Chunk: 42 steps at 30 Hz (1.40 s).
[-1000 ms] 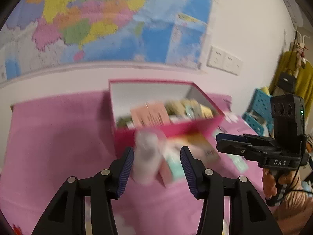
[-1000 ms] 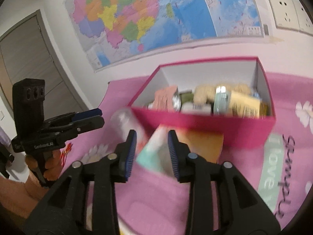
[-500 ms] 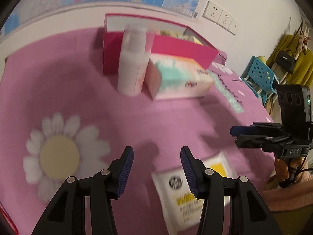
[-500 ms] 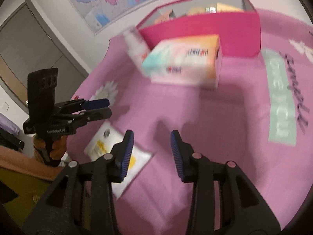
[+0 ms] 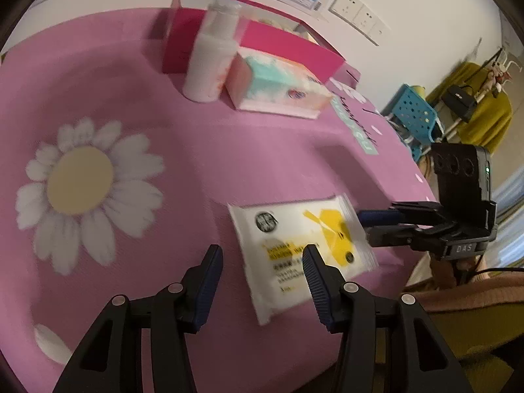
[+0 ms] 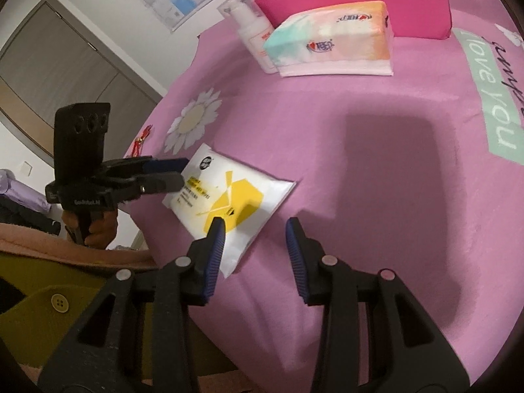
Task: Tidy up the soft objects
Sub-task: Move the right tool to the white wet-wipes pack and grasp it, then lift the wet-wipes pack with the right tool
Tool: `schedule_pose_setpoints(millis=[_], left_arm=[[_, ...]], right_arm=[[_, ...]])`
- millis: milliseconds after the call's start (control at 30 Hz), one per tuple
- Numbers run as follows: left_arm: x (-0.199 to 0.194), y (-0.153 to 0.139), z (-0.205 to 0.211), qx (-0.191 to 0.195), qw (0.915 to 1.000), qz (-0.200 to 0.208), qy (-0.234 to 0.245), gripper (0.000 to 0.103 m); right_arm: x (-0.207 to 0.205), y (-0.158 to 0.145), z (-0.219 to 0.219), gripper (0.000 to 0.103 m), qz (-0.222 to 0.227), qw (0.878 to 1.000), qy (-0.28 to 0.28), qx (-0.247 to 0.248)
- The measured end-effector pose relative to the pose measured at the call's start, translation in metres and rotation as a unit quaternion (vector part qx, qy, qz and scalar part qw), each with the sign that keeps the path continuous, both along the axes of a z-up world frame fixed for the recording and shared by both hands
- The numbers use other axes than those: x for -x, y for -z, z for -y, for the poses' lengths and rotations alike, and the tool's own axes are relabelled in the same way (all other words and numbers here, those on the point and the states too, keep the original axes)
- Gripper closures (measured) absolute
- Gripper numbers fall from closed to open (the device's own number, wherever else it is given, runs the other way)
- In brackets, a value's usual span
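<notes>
Wipes pack [image 5: 304,245]: flat on pink table [image 5: 183,150], near edge. Long axis runs 11 to 5 o'clock in left view. Left tongs [image 5: 262,262]: released, empty, pack at 1 o'clock, nearer. Right tongs [image 6: 253,242]: released, empty, pack at 10 o'clock.

"love you" on teal strip [image 6: 497,104] of pink cloth [image 6: 360,150], "DAS" on right gripper [image 5: 366,229], wipes pack [image 6: 229,196] print too blurred

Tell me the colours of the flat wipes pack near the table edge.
White wipes pack with a yellow shape; clearest in the right wrist view.
</notes>
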<state>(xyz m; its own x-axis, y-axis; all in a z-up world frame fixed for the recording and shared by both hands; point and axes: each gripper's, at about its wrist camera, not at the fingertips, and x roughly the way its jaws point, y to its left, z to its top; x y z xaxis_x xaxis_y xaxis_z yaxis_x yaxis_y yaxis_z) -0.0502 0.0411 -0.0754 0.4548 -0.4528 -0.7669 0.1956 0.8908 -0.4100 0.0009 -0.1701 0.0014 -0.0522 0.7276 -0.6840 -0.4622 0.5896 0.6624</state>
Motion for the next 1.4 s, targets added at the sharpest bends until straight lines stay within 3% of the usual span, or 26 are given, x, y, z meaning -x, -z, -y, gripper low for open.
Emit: schedule_pose_setpoints(millis=[200, 367, 433, 533, 867, 1400], left_arm=[[0.003, 0.0, 0.008, 0.004, 0.9999, -0.002, 0.016, 0.053], [0.001, 0.001, 0.008, 0.02, 0.9996, -0.003, 0.018, 0.053], [-0.001, 0.001, 0.008, 0.021, 0.9997, -0.002, 0.014, 0.053], [-0.006, 0.0, 0.011, 0.019, 0.9997, 0.003, 0.012, 0.055], [-0.031, -0.002, 0.023, 0.003, 0.9999, 0.012, 0.01, 0.069], [-0.059, -0.023, 0.039, -0.015, 0.9988, 0.047, 0.008, 0.071]], right_arm=[[0.004, 0.0, -0.009, 0.063, 0.006, 1.0, -0.003, -0.005], [0.006, 0.002, -0.012, 0.076, 0.013, 1.0, 0.007, 0.004], [0.005, 0.003, -0.01, 0.086, 0.018, 1.0, 0.018, 0.011], [0.003, 0.003, -0.006, 0.09, 0.021, 0.999, 0.032, 0.013], [-0.013, -0.009, 0.011, 0.092, 0.054, 0.996, 0.073, 0.019], [-0.041, -0.019, 0.03, 0.092, 0.083, 0.99, 0.114, 0.022]])
